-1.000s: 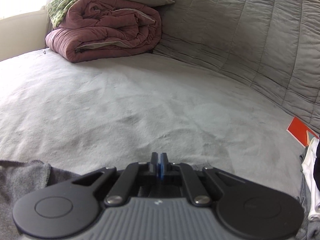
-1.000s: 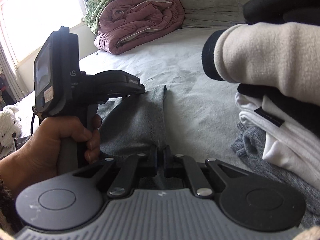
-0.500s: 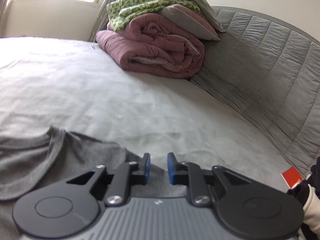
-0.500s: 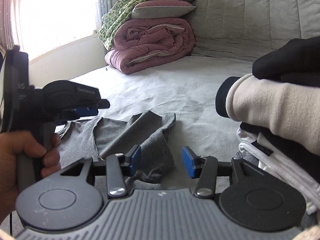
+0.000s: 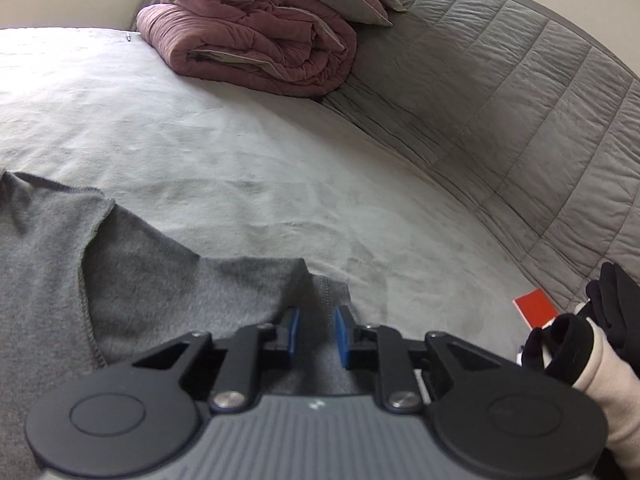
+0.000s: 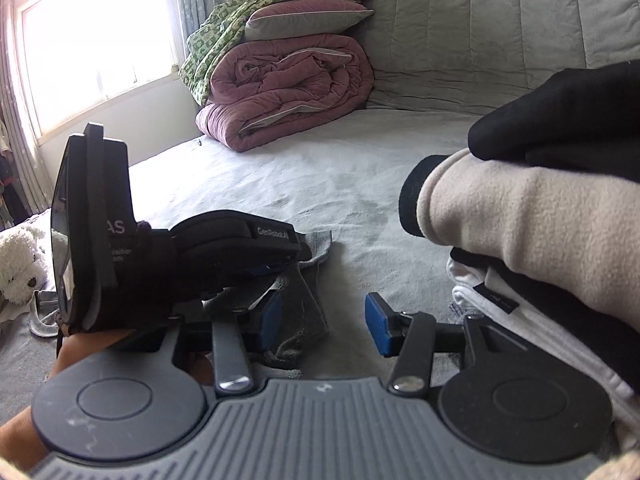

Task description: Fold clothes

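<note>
A grey knit garment (image 5: 132, 280) lies spread on the bed (image 5: 224, 128), reaching in from the left of the left wrist view, with one narrow end of it running forward between the blue pads of the left gripper (image 5: 316, 330). The left fingers have just been opening; they stand a little apart, the cloth lying in the gap, and the pads do not press on it. The right gripper (image 6: 324, 318) has also just been opening: its fingers stand well apart over bare sheet, with the crumpled grey end just beside and under its left pad.

In the right wrist view the left gripper and the hand (image 6: 92, 344) that holds it fill the left side and hide much of the garment. On the right, one stack of folded clothes (image 6: 532, 216) crowds in near the right fingers: a black piece on top, a cream fleece with a black cuff, then white and black layers.

At the far corner against the quilted grey backrest (image 5: 500, 92) sits one rolled maroon comforter (image 6: 288, 88), with one pillow (image 6: 304, 20) and one green patterned blanket (image 6: 212, 44) on it. One red card (image 5: 536, 306) lies by the backrest. One white plush toy (image 6: 20, 264) sits at the left edge, near the window (image 6: 96, 44).
</note>
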A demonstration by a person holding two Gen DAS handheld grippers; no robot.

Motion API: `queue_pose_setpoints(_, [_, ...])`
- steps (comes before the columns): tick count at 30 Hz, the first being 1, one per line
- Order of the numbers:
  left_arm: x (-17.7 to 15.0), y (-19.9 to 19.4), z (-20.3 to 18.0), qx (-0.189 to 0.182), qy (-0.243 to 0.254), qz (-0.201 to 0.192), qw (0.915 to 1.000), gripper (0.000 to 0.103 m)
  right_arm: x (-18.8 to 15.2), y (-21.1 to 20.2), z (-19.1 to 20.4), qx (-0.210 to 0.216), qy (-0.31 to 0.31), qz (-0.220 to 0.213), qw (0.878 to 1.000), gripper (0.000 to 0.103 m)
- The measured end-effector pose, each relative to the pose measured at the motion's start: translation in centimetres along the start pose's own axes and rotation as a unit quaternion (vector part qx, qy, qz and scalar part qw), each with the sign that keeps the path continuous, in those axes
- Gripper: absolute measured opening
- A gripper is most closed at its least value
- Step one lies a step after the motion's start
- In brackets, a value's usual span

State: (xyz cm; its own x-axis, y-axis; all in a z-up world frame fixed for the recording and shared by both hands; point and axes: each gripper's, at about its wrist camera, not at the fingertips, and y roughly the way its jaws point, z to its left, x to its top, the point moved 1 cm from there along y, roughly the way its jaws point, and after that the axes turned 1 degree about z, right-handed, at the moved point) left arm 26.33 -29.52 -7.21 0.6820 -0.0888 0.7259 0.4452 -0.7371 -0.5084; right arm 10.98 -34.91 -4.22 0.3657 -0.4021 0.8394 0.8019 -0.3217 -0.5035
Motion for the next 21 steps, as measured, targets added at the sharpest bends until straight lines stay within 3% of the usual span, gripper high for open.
queue_pose_setpoints(7, [0.0,-6.2,3.3,0.079,-0.002,-0.043,0.9959,0.039,-0.1,0.4,0.4,0.025,-0.001,0.036,0.999,0.052])
queue_pose_setpoints(15, [-3.8,-14.9,8.4,0.191,0.025,-0.062,0.9793,0.041,-0.4,-0.1,1.4,0.037,-0.034,0.055,0.997,0.052])
queue_pose_setpoints(21, [-8.0,-23.6,11.8,0.234,-0.042,-0.086,0.9675,0.042,-2.3,-0.4,1.2,0.035,-0.081,0.082,0.993,0.053])
